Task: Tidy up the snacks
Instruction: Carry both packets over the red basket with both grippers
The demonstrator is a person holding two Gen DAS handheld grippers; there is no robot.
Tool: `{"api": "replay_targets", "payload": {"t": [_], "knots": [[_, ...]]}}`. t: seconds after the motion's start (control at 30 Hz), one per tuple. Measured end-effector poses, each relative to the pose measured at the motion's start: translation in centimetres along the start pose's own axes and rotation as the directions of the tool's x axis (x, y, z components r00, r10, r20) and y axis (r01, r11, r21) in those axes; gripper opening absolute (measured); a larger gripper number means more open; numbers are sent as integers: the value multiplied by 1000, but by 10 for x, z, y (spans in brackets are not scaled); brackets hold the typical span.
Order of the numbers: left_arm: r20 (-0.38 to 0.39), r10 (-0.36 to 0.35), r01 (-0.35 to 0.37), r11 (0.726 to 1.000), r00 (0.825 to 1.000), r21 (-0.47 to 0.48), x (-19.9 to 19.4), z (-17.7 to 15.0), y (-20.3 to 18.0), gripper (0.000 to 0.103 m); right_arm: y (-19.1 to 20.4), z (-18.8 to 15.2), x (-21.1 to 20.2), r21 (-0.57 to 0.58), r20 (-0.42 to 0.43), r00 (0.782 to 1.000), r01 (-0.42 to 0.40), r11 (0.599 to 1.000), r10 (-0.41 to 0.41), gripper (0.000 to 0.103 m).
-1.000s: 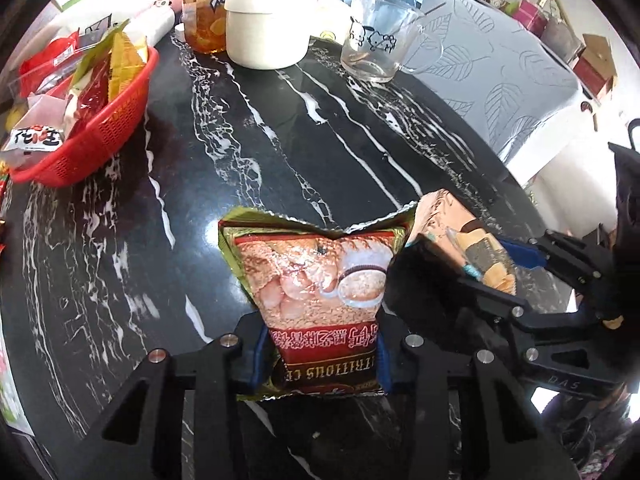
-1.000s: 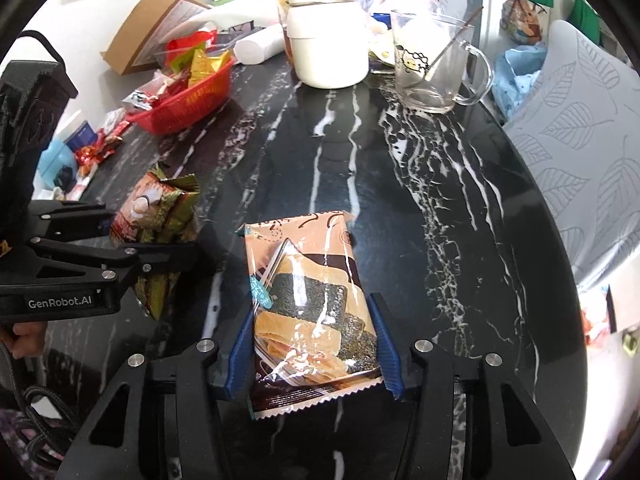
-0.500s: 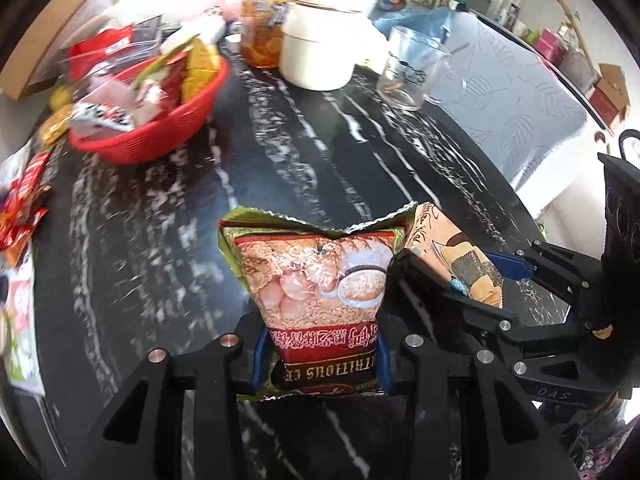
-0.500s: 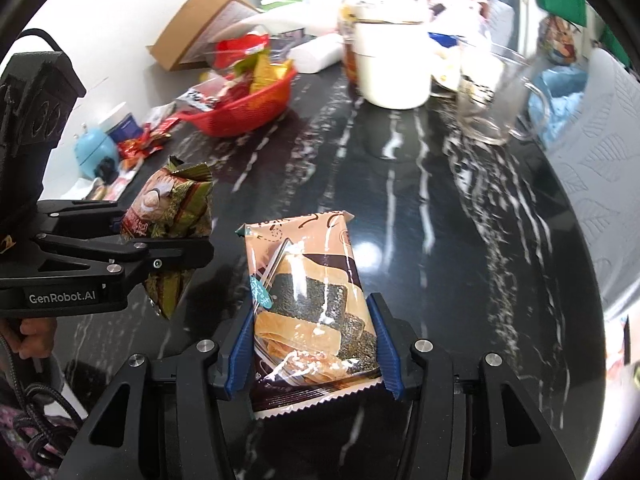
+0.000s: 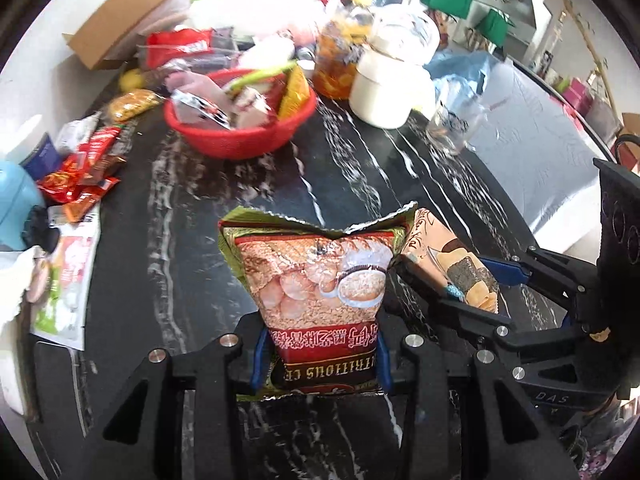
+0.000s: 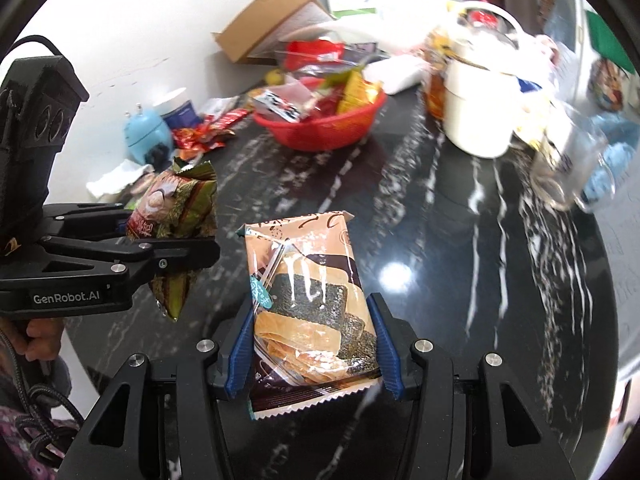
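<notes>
With both packets clamped and held above the tabletop, left gripper jaws hold the cereal bag, right gripper jaws the seaweed snack. Step: carry. Next, likely: reach red basket, release inside.

The far end of the black white-veined marble surface is smeared by motion in both views — the round red plastic mesh basket holds packets too blurred to read. The clear glass mug with a cartoon print is a streak at the right wrist view's right edge. The green-and-red foil cereal pouch hides its lower corners behind the blue pads — the person's hand is cut off at the left edge.
</notes>
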State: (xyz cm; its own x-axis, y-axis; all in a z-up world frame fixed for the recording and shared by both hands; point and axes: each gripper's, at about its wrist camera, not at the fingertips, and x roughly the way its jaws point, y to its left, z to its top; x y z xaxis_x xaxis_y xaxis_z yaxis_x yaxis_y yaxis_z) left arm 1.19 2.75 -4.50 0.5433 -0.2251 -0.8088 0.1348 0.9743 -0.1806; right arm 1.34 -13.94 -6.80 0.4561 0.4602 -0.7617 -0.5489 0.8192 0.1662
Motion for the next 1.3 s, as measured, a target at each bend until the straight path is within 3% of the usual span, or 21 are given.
{"api": "replay_targets", "payload": {"t": [0.67, 1.3], "knots": [[192, 23, -23, 1000, 981, -5, -45, 49, 24, 40, 24, 70, -12, -105, 97, 995, -13, 994, 24, 52], [257, 41, -38, 999, 965, -16, -22, 127, 55, 40, -2, 154, 4, -117, 172, 985, 54, 992, -33, 52]]}}
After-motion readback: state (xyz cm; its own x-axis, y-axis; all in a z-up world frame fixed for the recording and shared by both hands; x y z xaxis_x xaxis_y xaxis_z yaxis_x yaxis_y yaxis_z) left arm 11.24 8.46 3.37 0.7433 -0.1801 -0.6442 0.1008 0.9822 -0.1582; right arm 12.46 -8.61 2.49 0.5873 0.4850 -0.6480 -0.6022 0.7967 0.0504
